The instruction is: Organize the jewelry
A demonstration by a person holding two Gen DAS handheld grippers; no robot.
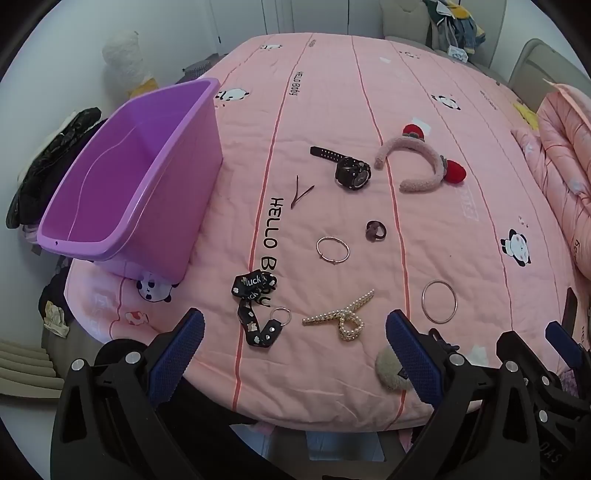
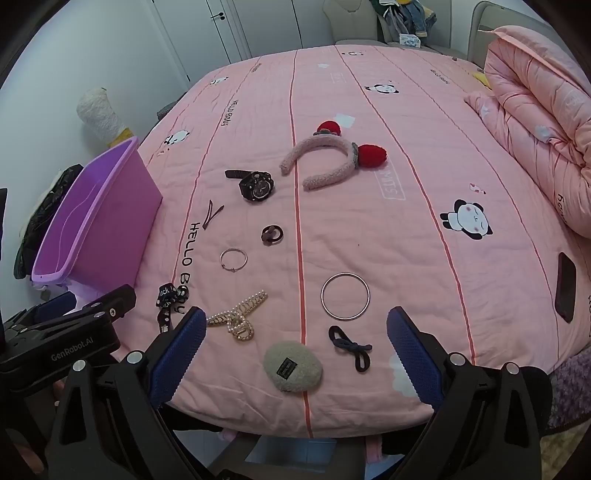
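jewelry (image 2: 345,296) scattered on bed, purple bin (image 1: 129,177) empty

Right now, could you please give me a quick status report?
Left gripper and right gripper open, empty. Jewelry loose on bedspread; purple bin empty. Nothing blocking.

Setting, as I read it from my feeds: home bedroom. Evidence: bed (image 2: 369,229) under a pink panda-print quilted cover; folded matching duvet (image 2: 535,122) at the bed's right side; white closet doors (image 2: 236,29) beyond its far edge (clothes heaped on a chair (image 2: 402,22) there too).
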